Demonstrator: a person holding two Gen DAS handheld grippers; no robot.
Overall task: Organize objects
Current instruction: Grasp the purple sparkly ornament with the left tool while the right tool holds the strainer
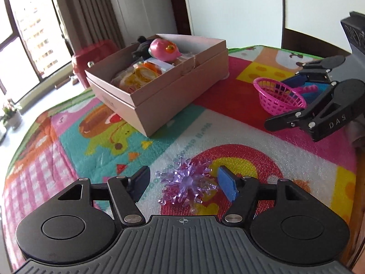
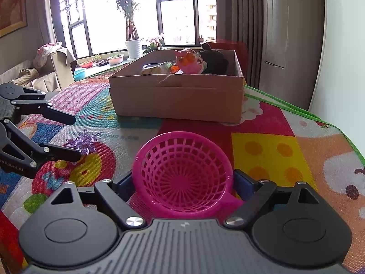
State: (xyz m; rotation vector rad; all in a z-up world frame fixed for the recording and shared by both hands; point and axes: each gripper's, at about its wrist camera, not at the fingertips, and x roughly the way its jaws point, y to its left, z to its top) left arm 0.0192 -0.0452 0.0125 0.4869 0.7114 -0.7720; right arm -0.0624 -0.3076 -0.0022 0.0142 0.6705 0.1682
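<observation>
Star [image 1: 186,182] between spread left tongs [image 1: 183,183], untouched; basket [image 2: 182,171] between right tongs [image 2: 182,182], contact unclear; box [image 1: 159,77] ahead.

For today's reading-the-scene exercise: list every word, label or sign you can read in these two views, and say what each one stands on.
"DAS": white letters on the right gripper, left wrist view.
"nRobot.AI": on the left gripper, right wrist view; its start is cut off.
Print on the play mat, near the purple spiky toy: too blurred to read.
Label on the cardboard box: too small to read.
</observation>
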